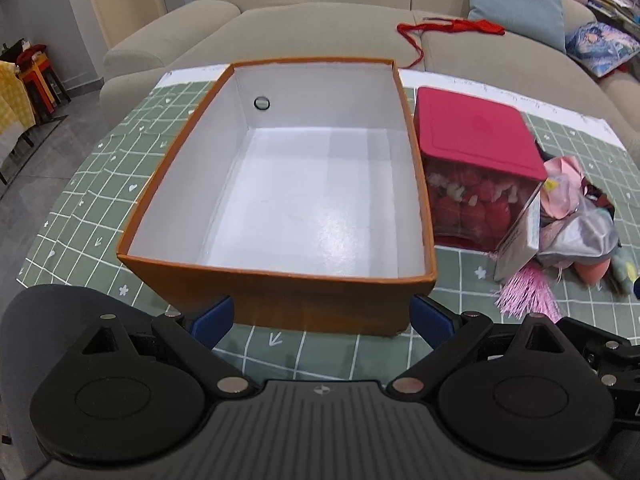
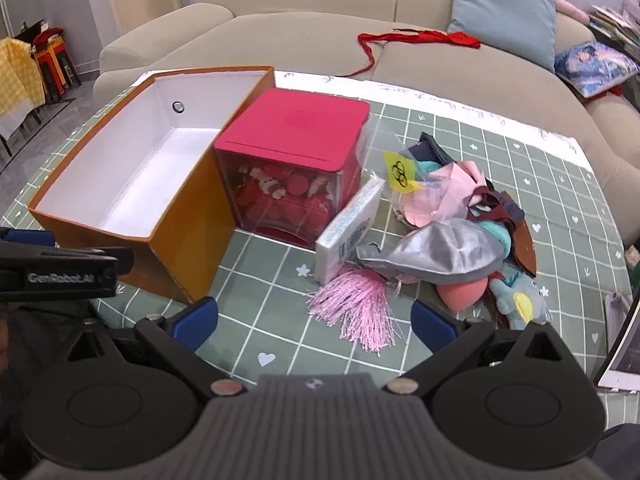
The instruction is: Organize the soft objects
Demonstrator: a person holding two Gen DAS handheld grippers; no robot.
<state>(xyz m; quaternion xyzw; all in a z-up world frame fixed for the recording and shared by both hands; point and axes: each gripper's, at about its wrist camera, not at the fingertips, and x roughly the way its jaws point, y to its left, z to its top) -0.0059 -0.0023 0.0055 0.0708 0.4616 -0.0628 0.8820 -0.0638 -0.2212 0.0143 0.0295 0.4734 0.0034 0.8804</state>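
Note:
An orange box (image 1: 280, 300) with a white, empty inside sits on the green checked tablecloth; it also shows in the right wrist view as the orange box (image 2: 188, 240). My left gripper (image 1: 320, 320) is open right in front of its near wall, holding nothing. A pile of soft things lies right of the boxes: a pink tassel (image 2: 356, 308), a silver pouch (image 2: 440, 256), a pink sponge (image 2: 460, 292), a blue plush (image 2: 516, 300), cloth scraps (image 2: 460, 188). My right gripper (image 2: 314, 320) is open just before the tassel, with nothing between its fingers.
A clear box with a red lid (image 2: 296, 136), full of red items, stands between the orange box and the pile. A white packet (image 2: 348, 232) leans on it. Behind the table is a beige sofa (image 2: 300, 36) with a red ribbon (image 2: 416, 38) and cushions.

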